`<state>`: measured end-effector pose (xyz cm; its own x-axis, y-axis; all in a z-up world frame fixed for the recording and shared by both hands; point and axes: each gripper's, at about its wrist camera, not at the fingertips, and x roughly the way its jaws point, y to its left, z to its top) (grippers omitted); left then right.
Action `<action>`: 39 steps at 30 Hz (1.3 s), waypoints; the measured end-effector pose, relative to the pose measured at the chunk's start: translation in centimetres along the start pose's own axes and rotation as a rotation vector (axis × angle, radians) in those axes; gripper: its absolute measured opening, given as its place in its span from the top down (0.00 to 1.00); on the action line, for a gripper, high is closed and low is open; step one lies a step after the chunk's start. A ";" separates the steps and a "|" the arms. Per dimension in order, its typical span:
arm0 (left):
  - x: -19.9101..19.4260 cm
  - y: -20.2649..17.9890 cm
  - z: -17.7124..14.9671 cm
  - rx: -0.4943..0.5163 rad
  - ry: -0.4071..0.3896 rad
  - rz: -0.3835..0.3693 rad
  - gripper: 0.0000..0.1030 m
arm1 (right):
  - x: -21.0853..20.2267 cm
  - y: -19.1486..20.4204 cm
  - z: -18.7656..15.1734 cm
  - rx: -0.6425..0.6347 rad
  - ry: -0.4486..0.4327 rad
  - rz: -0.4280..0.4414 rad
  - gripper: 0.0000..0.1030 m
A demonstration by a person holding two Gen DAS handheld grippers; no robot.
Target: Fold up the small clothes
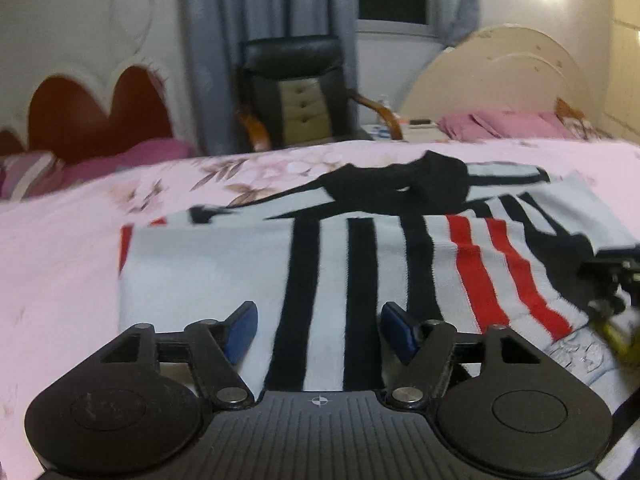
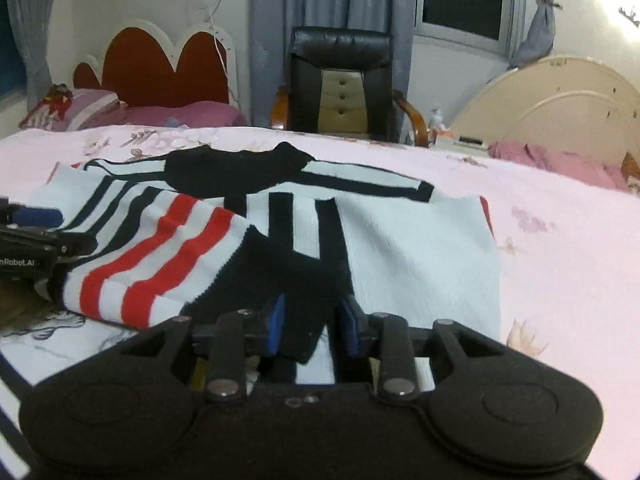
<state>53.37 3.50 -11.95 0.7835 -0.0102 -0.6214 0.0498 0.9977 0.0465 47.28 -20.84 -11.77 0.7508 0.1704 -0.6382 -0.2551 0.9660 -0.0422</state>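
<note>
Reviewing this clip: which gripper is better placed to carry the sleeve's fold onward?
Right, probably. The right gripper has the sleeve's black cuff between its fingers, seemingly gripped. The left gripper is open over the sweater body, holding nothing.

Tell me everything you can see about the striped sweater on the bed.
The striped sweater is a ribbed knit, white with black vertical stripes and a black collar. It lies flat on the pink floral bedsheet, partly folded: one sleeve, with two red stripes and a black cuff, is laid across the body. The right gripper has the cuff between its fingers; the left gripper stands open over the hem.
</note>
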 end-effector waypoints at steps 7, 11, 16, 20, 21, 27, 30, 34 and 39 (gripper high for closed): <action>-2.6 -3.9 0.1 -0.019 -0.045 -0.047 0.34 | -2.6 2.4 0.7 -0.038 -0.078 0.064 0.72; -1.4 -5.5 -0.8 -0.014 0.020 -0.034 0.34 | -1.3 3.2 -0.1 -0.075 0.000 0.055 0.68; -1.6 -5.8 -1.3 -0.027 0.017 -0.012 0.32 | -0.9 3.2 -0.6 -0.099 0.021 0.033 0.67; -1.6 -6.3 -1.4 -0.010 0.032 0.019 0.28 | -0.8 2.8 -0.5 -0.099 0.031 0.042 0.64; -1.6 -6.4 -1.4 -0.009 0.038 0.027 0.26 | -0.8 2.8 -0.5 -0.101 0.032 0.045 0.63; -4.2 -5.8 -2.0 -0.019 0.038 0.071 0.25 | -2.8 1.2 0.3 -0.035 0.008 0.074 0.64; -5.4 -5.5 -3.2 -0.018 0.046 0.084 0.25 | -4.1 -0.2 -0.2 0.012 -0.002 0.083 0.64; -6.2 -5.4 -4.3 -0.023 0.069 0.079 0.25 | -4.9 -0.6 -1.4 -0.011 0.025 0.068 0.65; -6.6 -4.4 -4.5 -0.030 -0.007 0.086 0.25 | -6.1 -1.8 -2.4 0.023 0.012 0.037 0.64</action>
<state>45.21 -0.55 -11.62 0.7882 0.0749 -0.6109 -0.0361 0.9965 0.0756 41.69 -24.13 -9.65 0.7339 0.2040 -0.6479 -0.2683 0.9633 -0.0005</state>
